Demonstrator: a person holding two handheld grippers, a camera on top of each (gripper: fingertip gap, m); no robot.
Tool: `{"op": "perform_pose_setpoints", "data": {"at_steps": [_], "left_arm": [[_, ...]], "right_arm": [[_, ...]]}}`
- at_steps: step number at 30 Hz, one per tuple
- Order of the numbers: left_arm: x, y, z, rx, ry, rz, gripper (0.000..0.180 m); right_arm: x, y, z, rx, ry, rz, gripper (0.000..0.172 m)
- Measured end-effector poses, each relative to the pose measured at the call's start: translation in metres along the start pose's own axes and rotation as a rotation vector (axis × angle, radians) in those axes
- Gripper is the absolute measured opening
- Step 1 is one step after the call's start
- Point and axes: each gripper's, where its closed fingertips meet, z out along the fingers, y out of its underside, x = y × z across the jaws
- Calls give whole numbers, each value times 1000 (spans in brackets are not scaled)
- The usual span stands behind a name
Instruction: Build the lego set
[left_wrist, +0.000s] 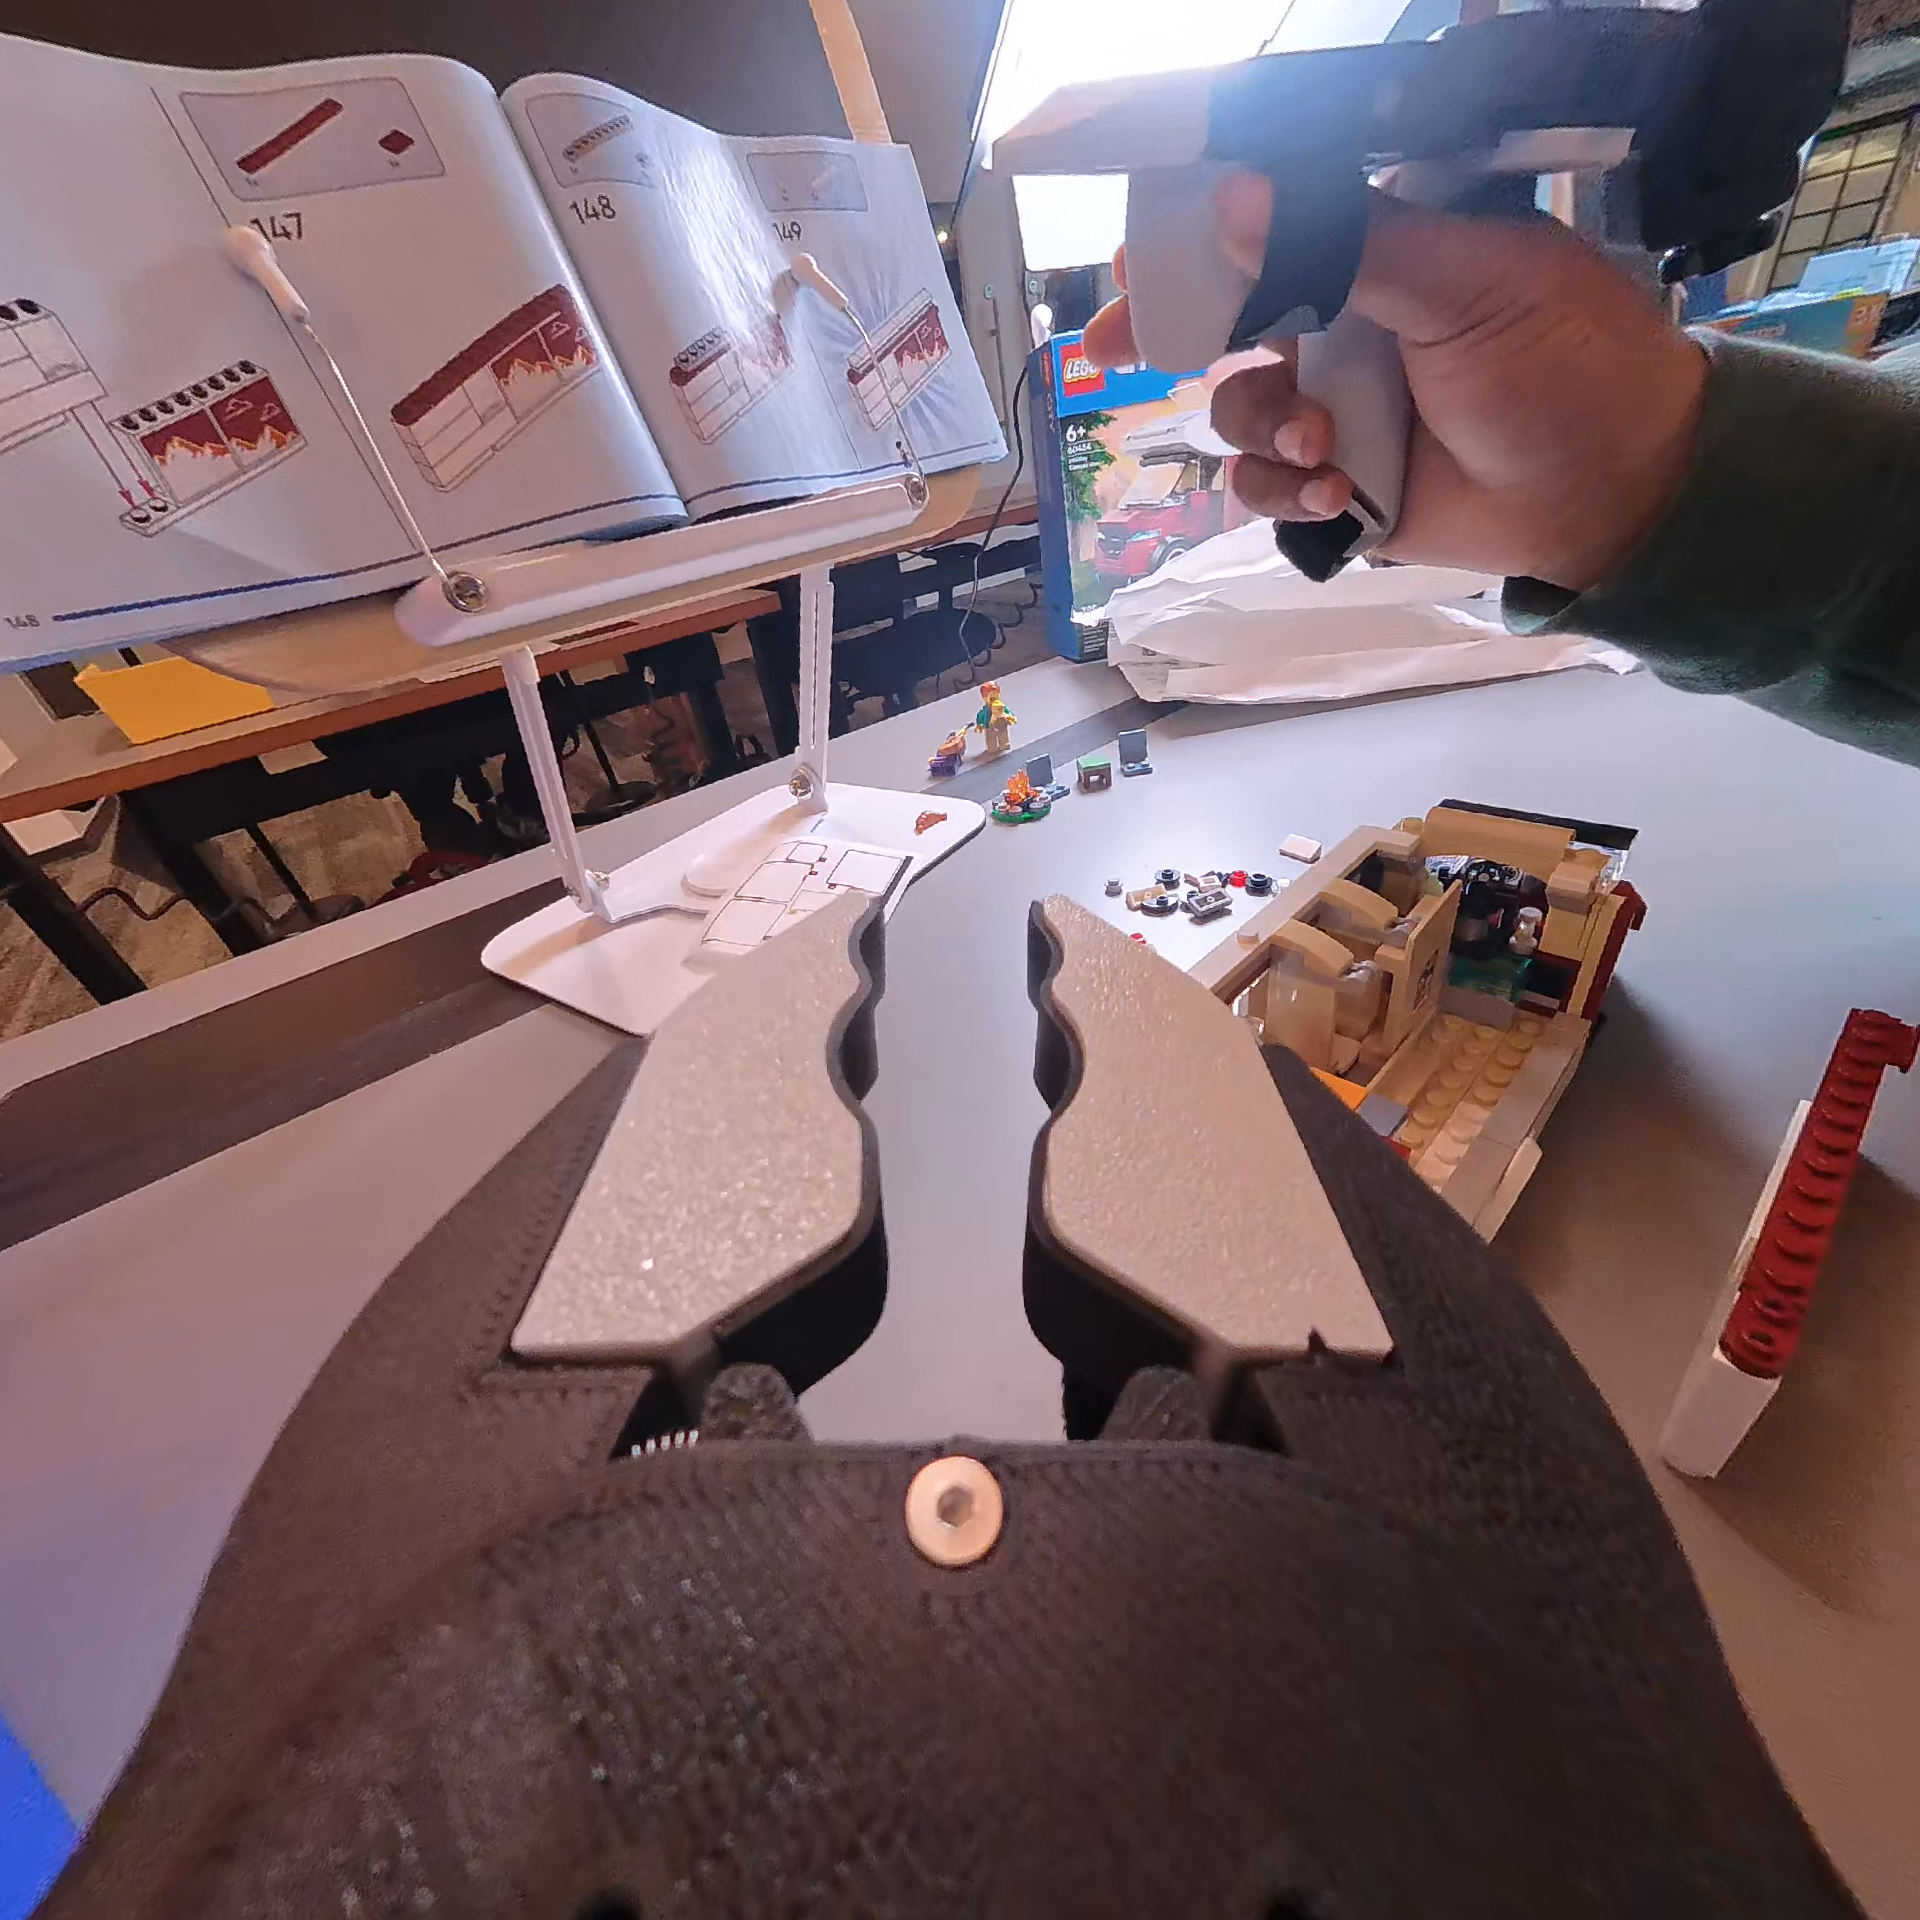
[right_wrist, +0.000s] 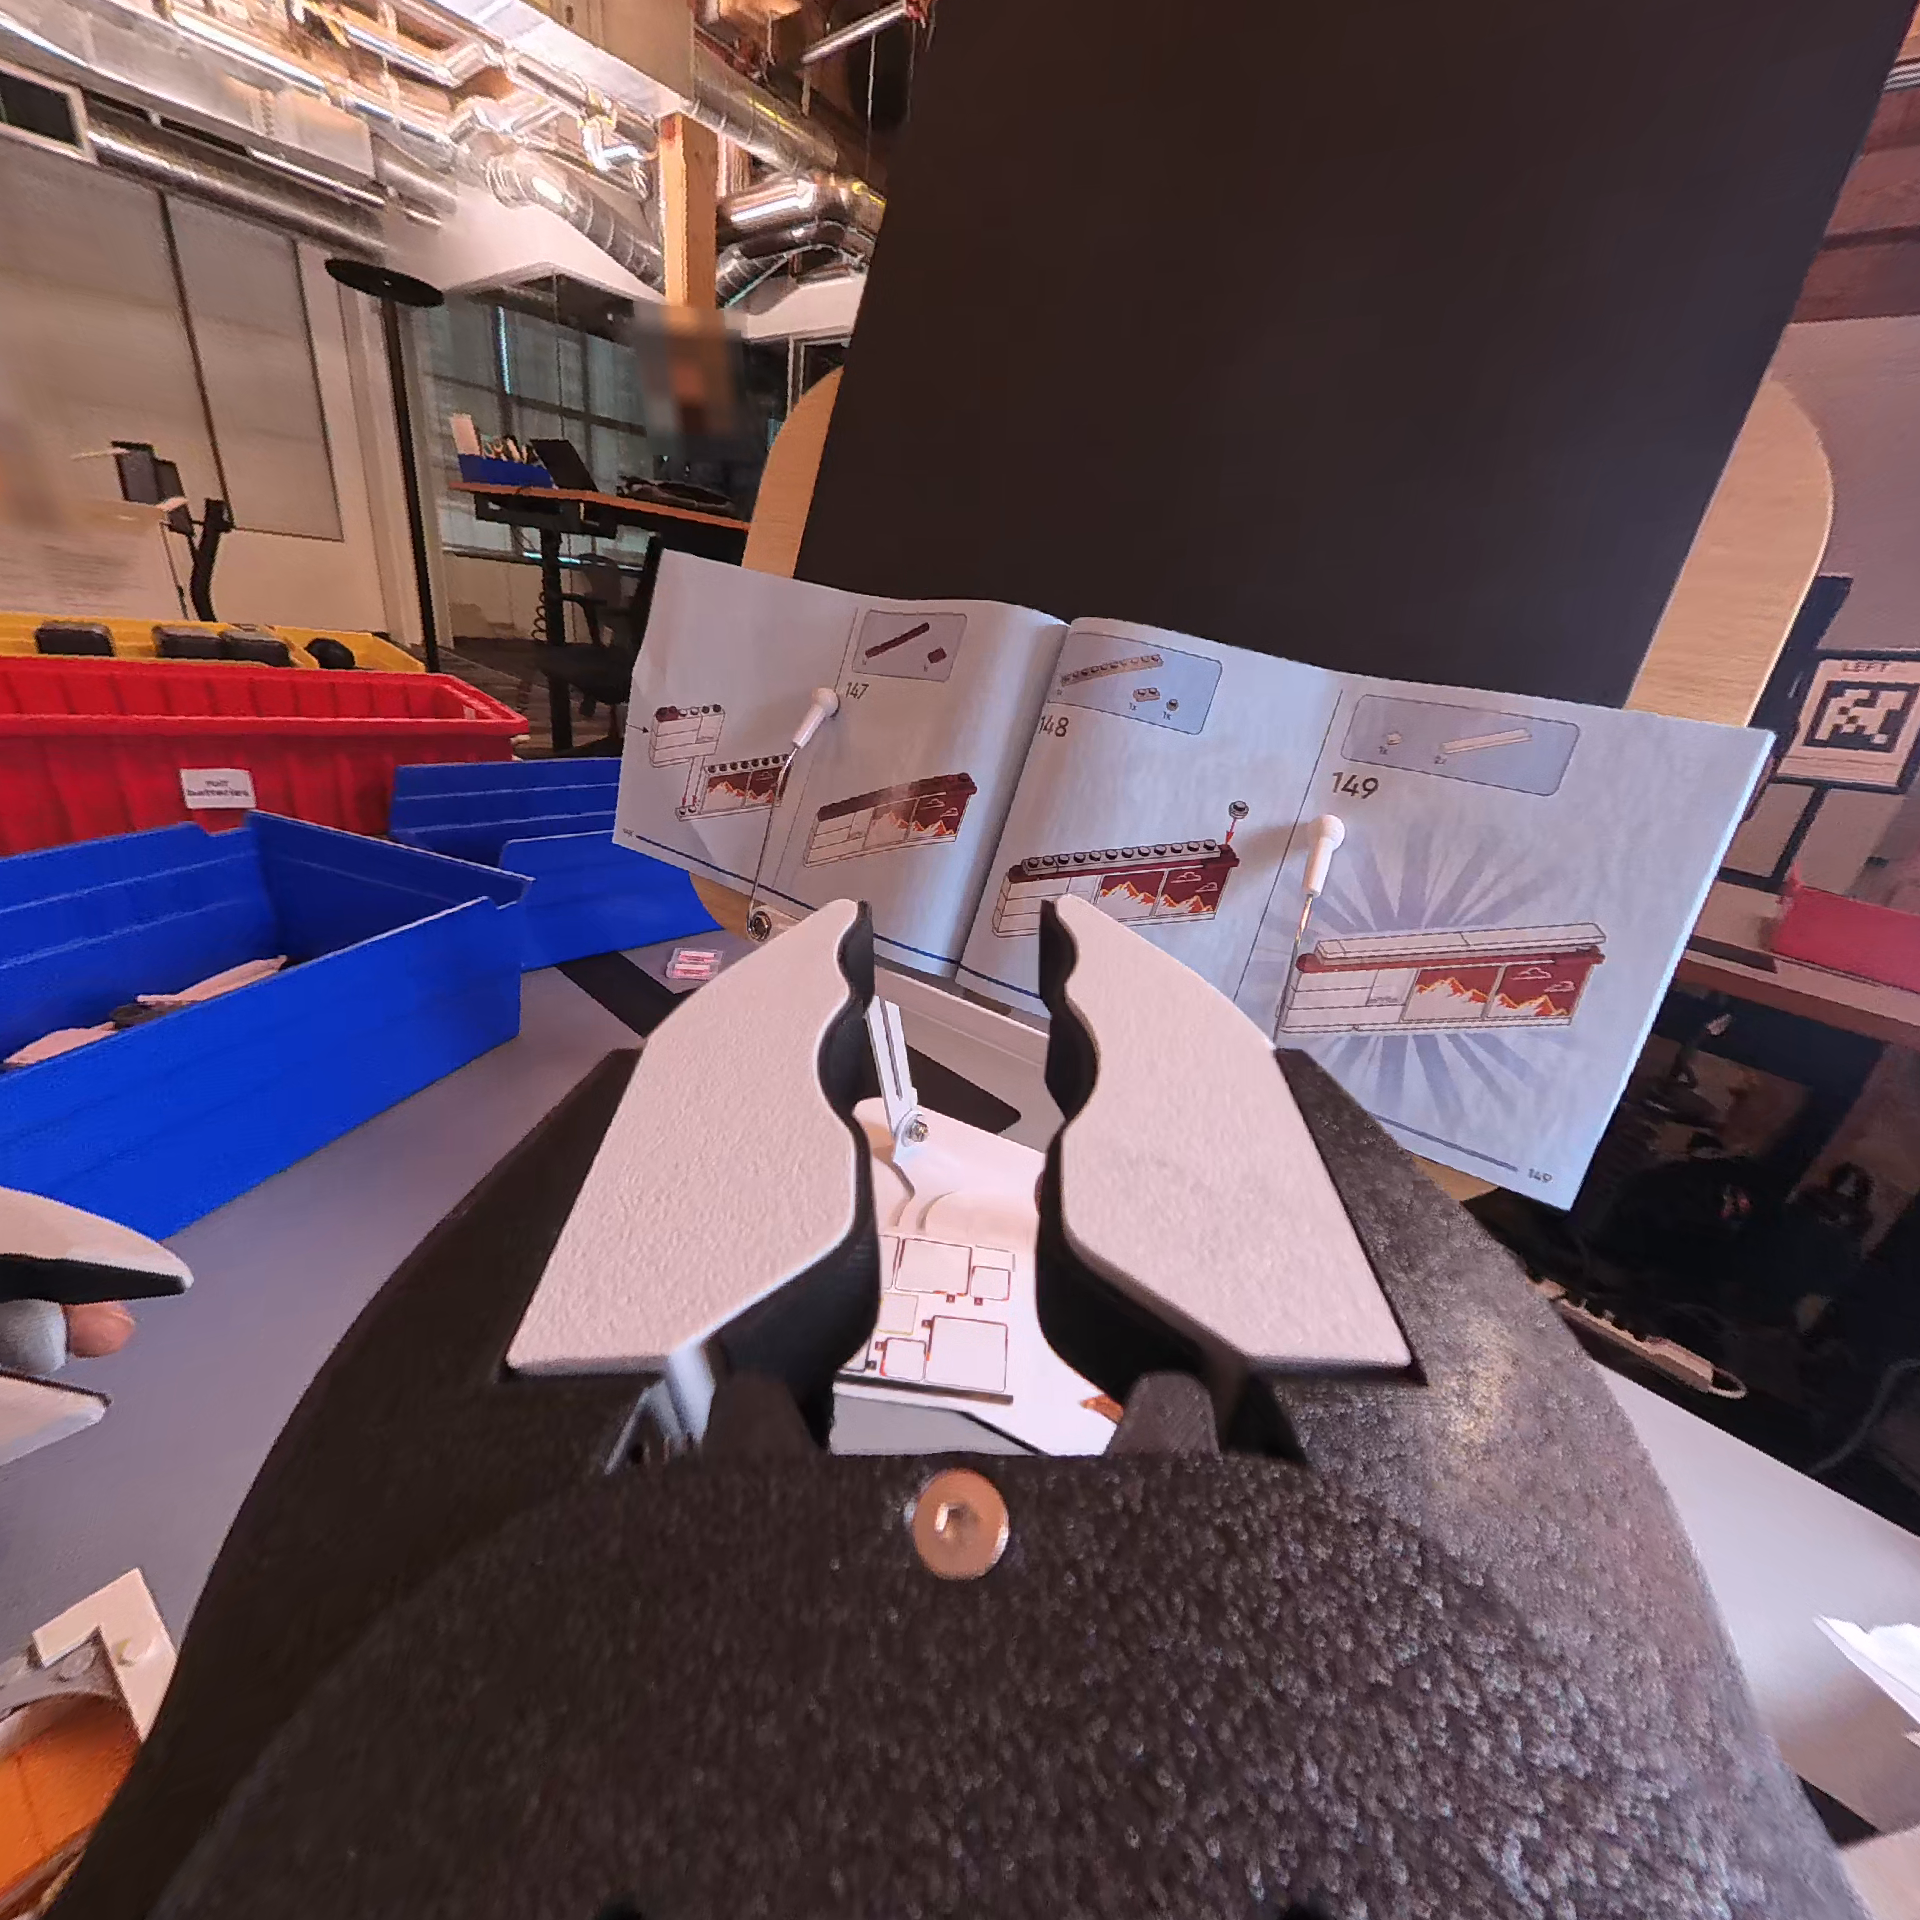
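Note:
My left gripper (left_wrist: 956, 920) is open and empty, with bare grey table (left_wrist: 956, 1143) between its fingers. A half-built tan brick camper (left_wrist: 1434, 966) stands just right of it. A dark red and white brick wall panel (left_wrist: 1787, 1236) lies at the right edge. Small loose pieces (left_wrist: 1195, 894) lie beyond the fingertips. My right gripper (right_wrist: 951, 914) is open and empty, raised in front of the open instruction booklet (right_wrist: 1195, 831) on its white stand (right_wrist: 935, 1143). A hand holds the right gripper high in the left wrist view (left_wrist: 1455, 395).
The stand's base (left_wrist: 623, 956) carries a sticker sheet (left_wrist: 800, 883). A minifigure (left_wrist: 997, 717), a campfire build (left_wrist: 1023, 800), the set's box (left_wrist: 1122, 499) and white paper bags (left_wrist: 1299, 623) sit farther back. Blue bins (right_wrist: 260, 1018) and a red bin (right_wrist: 260, 738) stand at the left. There is about 20 cm between the tips of the two grippers.

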Motion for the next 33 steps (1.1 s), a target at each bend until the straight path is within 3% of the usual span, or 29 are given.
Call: {"op": "perform_pose_setpoints", "data": {"at_steps": [10,18,27,33], "left_arm": [[-5,0,-1,5,-18,-20,25],[-6,2,0,-1,-14,-41,24],[-8,9,3,-26,-9,-61,23],[-14,11,1,-31,-28,-58,23]], "right_arm": [[4,-7,4,5,41,-19,30],[12,-7,35,-7,78,-45,29],[36,-10,82,-18,118,-83,7],[43,-6,99,-36,116,-103,3]]}}
